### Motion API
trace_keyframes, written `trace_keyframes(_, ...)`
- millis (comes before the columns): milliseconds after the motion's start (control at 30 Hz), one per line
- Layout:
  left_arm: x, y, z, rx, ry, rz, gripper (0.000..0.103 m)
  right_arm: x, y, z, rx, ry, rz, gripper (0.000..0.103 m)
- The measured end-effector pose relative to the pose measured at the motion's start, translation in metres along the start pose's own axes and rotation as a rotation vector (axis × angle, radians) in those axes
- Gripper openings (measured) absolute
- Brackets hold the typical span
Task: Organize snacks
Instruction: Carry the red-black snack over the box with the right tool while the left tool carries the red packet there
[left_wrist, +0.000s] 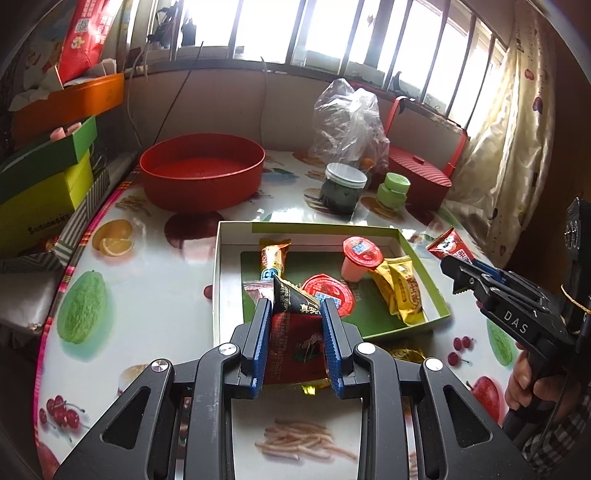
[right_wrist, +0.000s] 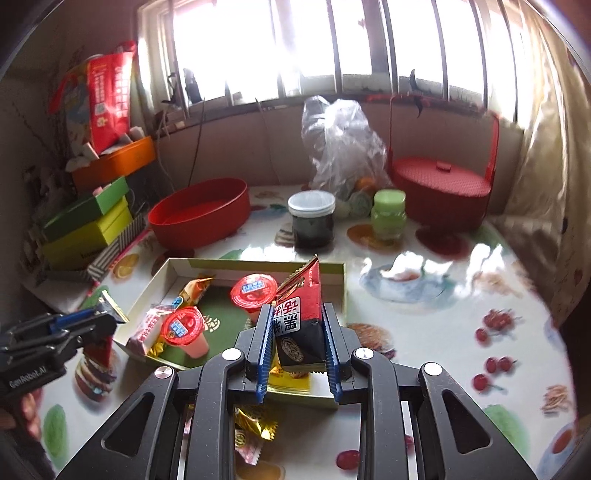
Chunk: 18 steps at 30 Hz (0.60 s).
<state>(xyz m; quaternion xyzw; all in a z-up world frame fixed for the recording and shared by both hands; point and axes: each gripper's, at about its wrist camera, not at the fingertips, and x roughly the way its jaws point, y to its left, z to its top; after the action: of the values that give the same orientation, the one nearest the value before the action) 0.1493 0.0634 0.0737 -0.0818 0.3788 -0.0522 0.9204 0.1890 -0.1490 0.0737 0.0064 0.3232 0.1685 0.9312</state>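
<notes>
A shallow green and white box (left_wrist: 217, 280) lies on the fruit-print table. It holds two red-lidded jelly cups (left_wrist: 361, 254), yellow snack packets (left_wrist: 404, 291) and an orange wrapped bar (left_wrist: 275, 254). My left gripper (left_wrist: 295, 314) is shut on a black and red snack packet (left_wrist: 295, 332) over the box's near edge. My right gripper (right_wrist: 296, 321) is shut on a red and black snack packet (right_wrist: 299, 314) above the box's (right_wrist: 162, 273) right part; it also shows at the right of the left wrist view (left_wrist: 456, 273).
A red round tub (left_wrist: 202, 170), a dark jar (left_wrist: 341, 188), a green jar (left_wrist: 393, 190), a plastic bag (left_wrist: 347, 118) and a red lidded basket (left_wrist: 419, 173) stand behind. Stacked boxes (left_wrist: 44, 173) stand at the left. Gold wrapped snacks (right_wrist: 255, 424) lie by the box.
</notes>
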Motion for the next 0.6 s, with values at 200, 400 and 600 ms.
trace_keyframes(200,0.017,0.003,0.005,0.000,0.016,0.008,0.028,0.019,0.001,0.002,0.010,0.037,0.037,0.024)
trace_keyframes(400,0.030,0.006,0.008,0.003,0.034,0.016,0.028,0.034,0.000,0.005,0.012,0.071,0.053,0.024)
trace_keyframes(600,0.039,0.008,0.007,0.005,0.052,0.017,0.028,0.042,-0.002,0.003,0.020,0.091,0.050,0.024)
